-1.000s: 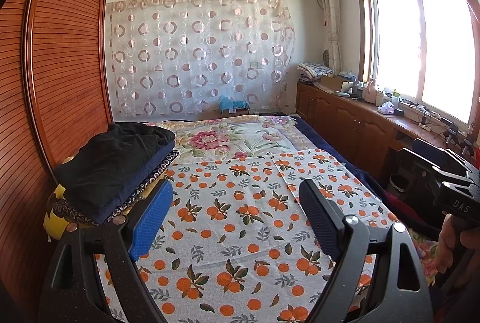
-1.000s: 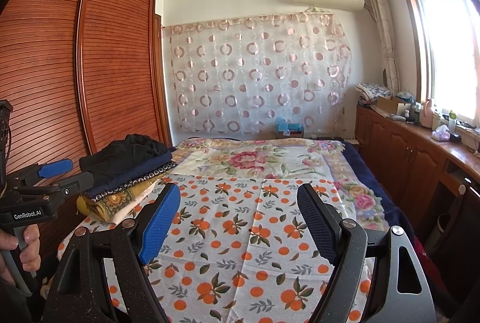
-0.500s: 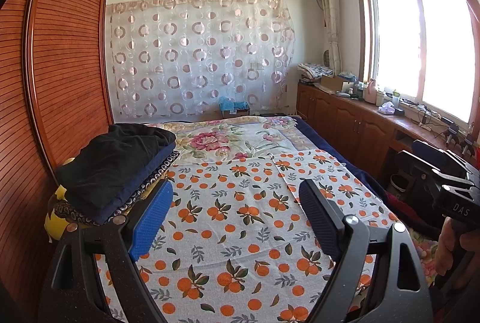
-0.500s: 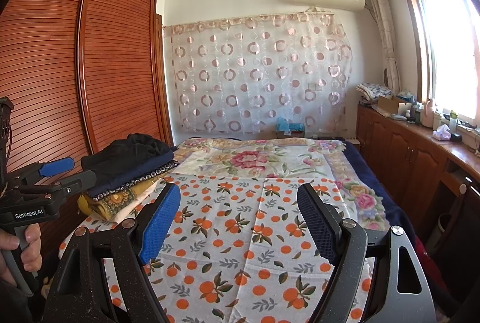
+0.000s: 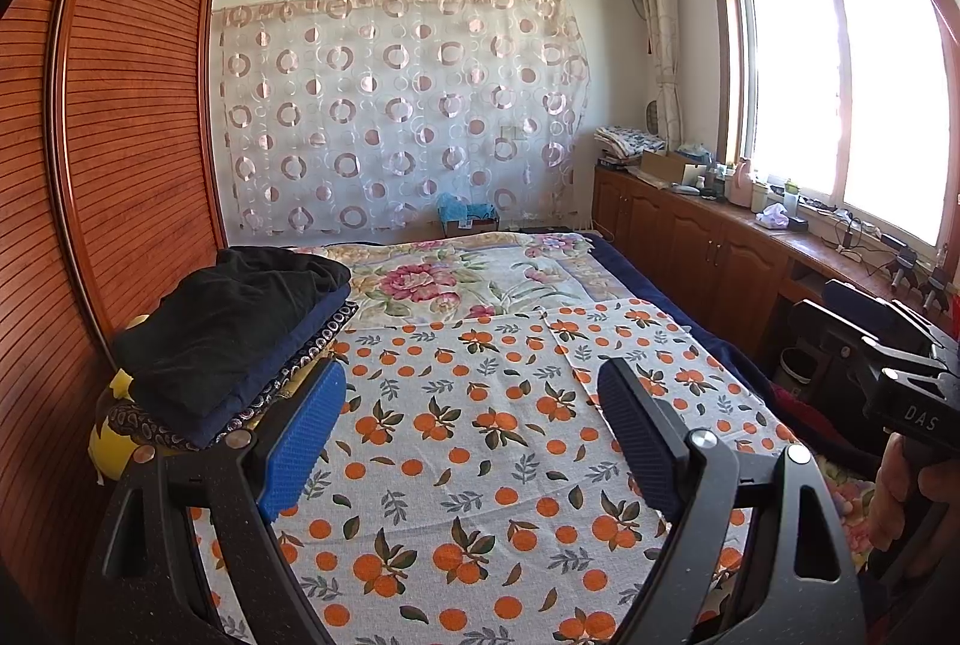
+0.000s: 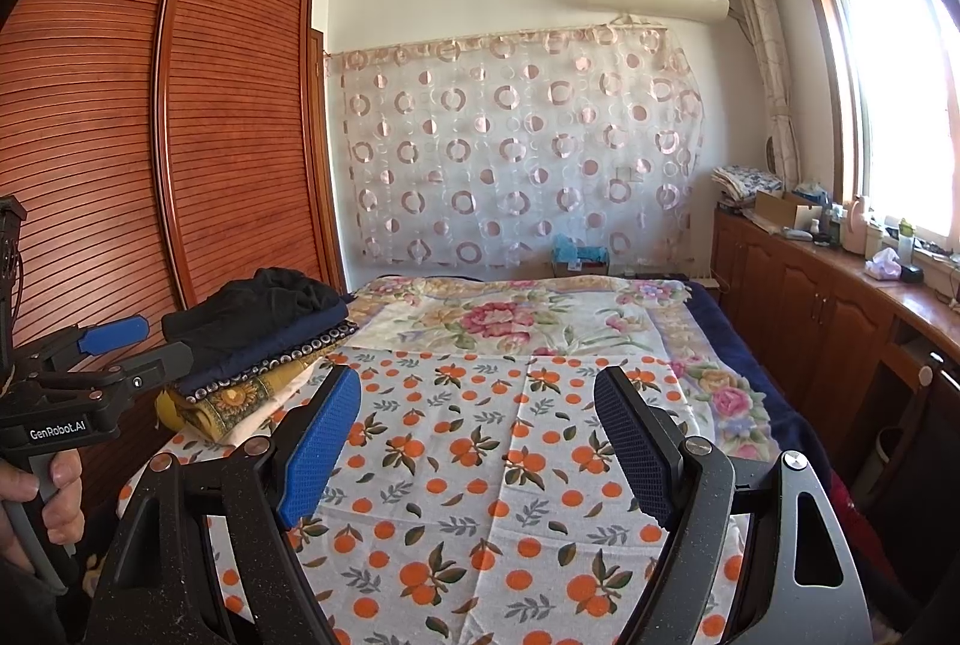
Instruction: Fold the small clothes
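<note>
Trouble could come if either empty, wide-open hand-held gripper, left [image 5: 468, 435] or right [image 6: 474, 441], snags the orange-print cloth [image 5: 480, 465] or topples the pile [image 5: 228, 333].

Bed [image 5: 708, 339] with orange-print cloth [image 5: 480, 435], folded clothes stack [image 5: 240, 339] at left.

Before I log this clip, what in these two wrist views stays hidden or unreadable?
- Lower layers of the folded clothes stack: covered by the black garment on top, both views.
- Near edge of the orange-print white cloth: cut off by the frame and the right gripper.
- Small bottles on the wooden counter: too small.
</note>
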`<action>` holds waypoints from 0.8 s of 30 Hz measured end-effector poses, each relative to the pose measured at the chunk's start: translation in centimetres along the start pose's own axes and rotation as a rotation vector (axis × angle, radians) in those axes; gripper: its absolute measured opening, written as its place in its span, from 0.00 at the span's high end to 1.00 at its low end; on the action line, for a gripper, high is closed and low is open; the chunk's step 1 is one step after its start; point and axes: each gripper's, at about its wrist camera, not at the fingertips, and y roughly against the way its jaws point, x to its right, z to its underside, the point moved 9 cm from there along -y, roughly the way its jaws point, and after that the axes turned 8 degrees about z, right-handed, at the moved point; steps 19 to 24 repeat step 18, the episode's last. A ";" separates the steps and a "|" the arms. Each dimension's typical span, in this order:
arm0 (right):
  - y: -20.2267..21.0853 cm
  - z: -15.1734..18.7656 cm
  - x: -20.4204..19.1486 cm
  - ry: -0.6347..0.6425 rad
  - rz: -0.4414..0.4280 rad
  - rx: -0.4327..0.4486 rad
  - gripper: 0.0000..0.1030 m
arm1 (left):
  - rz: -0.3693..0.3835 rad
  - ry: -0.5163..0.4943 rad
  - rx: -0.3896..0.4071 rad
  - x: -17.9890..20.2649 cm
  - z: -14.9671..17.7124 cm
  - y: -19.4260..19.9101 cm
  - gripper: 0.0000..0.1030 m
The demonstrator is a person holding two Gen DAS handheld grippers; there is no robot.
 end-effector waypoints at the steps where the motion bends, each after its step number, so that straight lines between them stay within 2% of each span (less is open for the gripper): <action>1: 0.0 0.1 0.0 0.000 0.000 0.000 0.21 | 0.000 0.000 0.000 0.0 0.0 0.0 0.16; 24: 0.2 0.0 -0.2 -0.007 -0.002 0.006 0.21 | 0.000 0.000 0.002 0.1 0.1 0.0 0.16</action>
